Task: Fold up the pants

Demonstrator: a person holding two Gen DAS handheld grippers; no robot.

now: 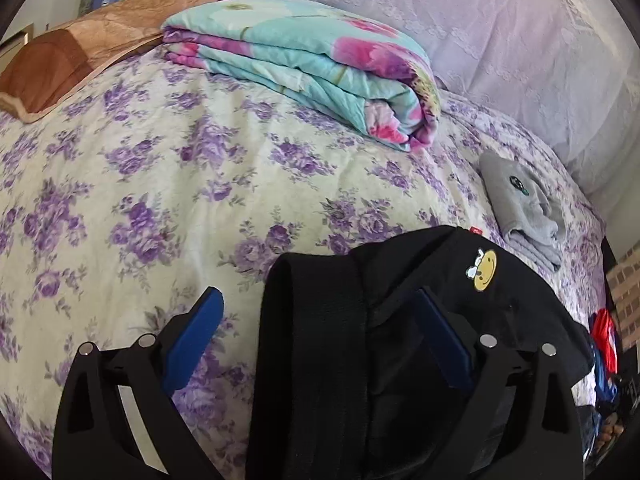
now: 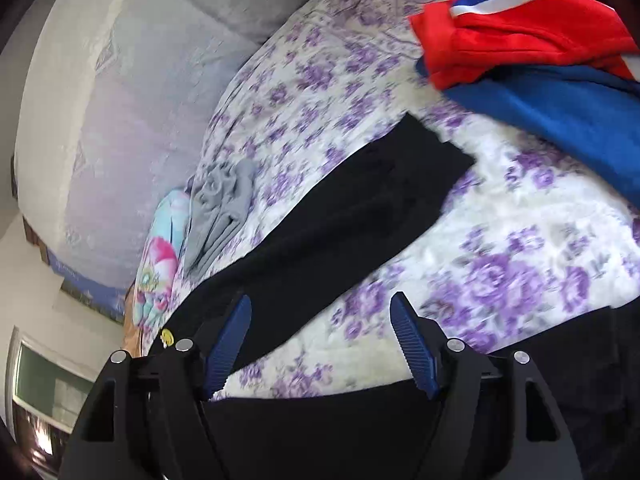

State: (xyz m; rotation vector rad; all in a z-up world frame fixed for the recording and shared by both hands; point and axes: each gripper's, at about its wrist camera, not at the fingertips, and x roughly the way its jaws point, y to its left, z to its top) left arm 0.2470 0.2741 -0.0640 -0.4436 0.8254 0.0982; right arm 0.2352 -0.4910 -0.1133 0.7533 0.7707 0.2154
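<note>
The black pants (image 1: 320, 340) lie on the purple-flowered bed sheet (image 1: 140, 208), with a yellow smiley patch (image 1: 485, 271) near the waistband. My left gripper (image 1: 320, 320) is open wide above the waistband. Its left pad (image 1: 196, 340) is over bare sheet and its right pad (image 1: 440, 344) is over the black cloth. In the right wrist view one pant leg (image 2: 360, 208) stretches away up and to the right, flat on the sheet (image 2: 500, 264). My right gripper (image 2: 320, 340) is open beside that leg, with only sheet and the leg's edge between its fingers. More black cloth (image 2: 320, 424) sits under it.
A folded turquoise and pink quilt (image 1: 304, 60) and a brown pillow (image 1: 80, 52) lie at the far side of the bed. A folded grey garment (image 1: 520, 208) sits beside the pants. Red (image 2: 520, 36) and blue clothes (image 2: 560, 116) are piled near the leg's end. A pale lace cover (image 1: 520, 40) lines the bed's side.
</note>
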